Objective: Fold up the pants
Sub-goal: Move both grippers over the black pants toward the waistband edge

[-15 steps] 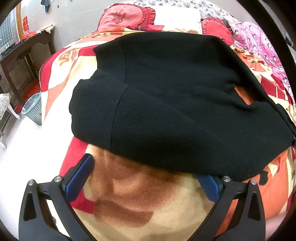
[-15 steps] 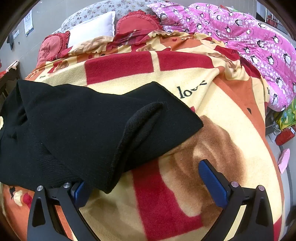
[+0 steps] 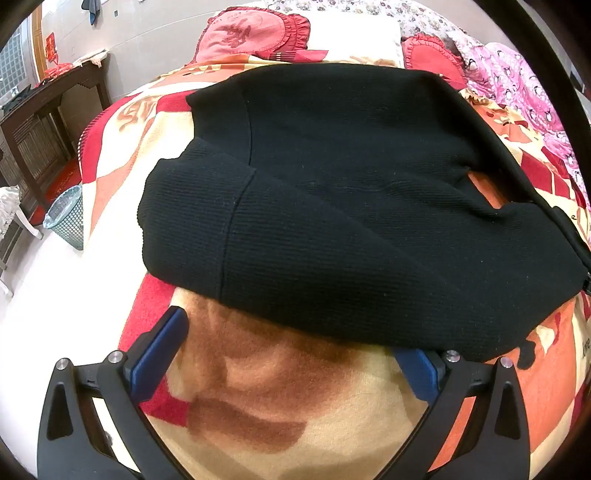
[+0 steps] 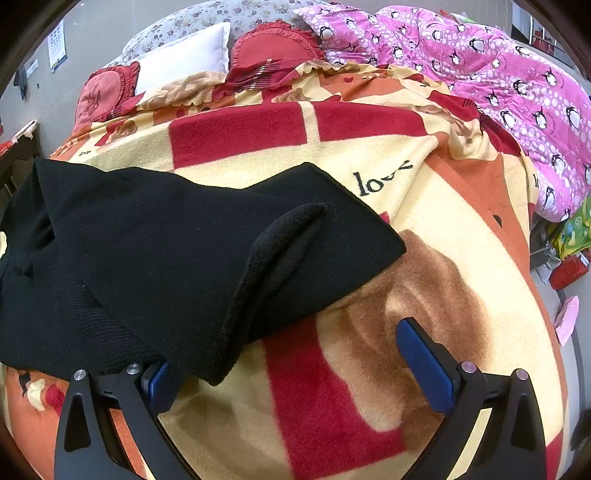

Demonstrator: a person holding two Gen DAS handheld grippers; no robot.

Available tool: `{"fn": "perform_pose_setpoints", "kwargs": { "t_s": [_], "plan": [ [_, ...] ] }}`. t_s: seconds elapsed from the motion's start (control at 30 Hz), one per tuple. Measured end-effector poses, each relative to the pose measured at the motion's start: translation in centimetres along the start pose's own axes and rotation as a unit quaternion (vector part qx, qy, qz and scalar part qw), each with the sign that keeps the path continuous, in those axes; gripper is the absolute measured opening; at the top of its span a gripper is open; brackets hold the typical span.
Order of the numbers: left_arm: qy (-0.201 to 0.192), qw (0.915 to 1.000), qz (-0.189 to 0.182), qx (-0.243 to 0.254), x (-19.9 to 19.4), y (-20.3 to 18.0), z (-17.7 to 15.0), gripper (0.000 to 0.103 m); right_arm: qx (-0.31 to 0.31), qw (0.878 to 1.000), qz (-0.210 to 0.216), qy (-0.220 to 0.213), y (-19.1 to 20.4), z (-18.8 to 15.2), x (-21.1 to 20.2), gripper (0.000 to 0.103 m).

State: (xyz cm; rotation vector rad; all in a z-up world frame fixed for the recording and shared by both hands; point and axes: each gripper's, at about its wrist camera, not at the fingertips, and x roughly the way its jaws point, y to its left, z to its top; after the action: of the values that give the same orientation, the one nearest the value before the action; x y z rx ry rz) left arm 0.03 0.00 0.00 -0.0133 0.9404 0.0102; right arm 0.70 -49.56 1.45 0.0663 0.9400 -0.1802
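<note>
a bed is filling most of both views, and a red, cream and orange blanket [image 4: 369, 155] is covering it. red ruffled cushions [image 3: 251, 33] and a white pillow [image 4: 184, 59] are lying at its head, a pink penguin quilt [image 4: 498, 81] along one side. a dark wooden table [image 3: 48, 110] is standing by the grey wall [image 3: 147, 29], a mesh basket [image 3: 68, 218] sitting on the pale floor.

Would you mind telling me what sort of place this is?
Most likely a home bedroom: the pants lie on a bed with a blanket, pillows sit at its head, and a penguin quilt is bunched alongside.
</note>
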Motion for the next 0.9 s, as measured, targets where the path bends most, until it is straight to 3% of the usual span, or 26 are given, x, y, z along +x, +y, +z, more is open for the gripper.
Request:
{"fn": "perform_pose_setpoints", "kwargs": {
  "t_s": [0.3,0.5,0.63,0.9],
  "plan": [
    [-0.016,0.9998,0.010,0.005,-2.6,0.7,-1.4,0.103,0.001,1.000,-0.001,0.000,0.1,-0.2,-0.1,0.102],
    [-0.062,0.9980,-0.010,-0.013,-6.5,2.7,-1.1,0.103,0.002,1.000,-0.006,0.007,0.1,-0.5,-0.6,0.103],
    [-0.081,0.9964,-0.022,-0.007,-7.8,3.4,-0.7,0.103,-0.015,0.999,-0.038,-0.001,0.3,-1.0,-2.0,0.103],
    [-0.092,0.9942,-0.056,0.005,-8.6,3.0,-0.8,0.103,0.009,1.000,-0.014,-0.019,0.7,-1.4,-4.6,0.103]
  ]
}}
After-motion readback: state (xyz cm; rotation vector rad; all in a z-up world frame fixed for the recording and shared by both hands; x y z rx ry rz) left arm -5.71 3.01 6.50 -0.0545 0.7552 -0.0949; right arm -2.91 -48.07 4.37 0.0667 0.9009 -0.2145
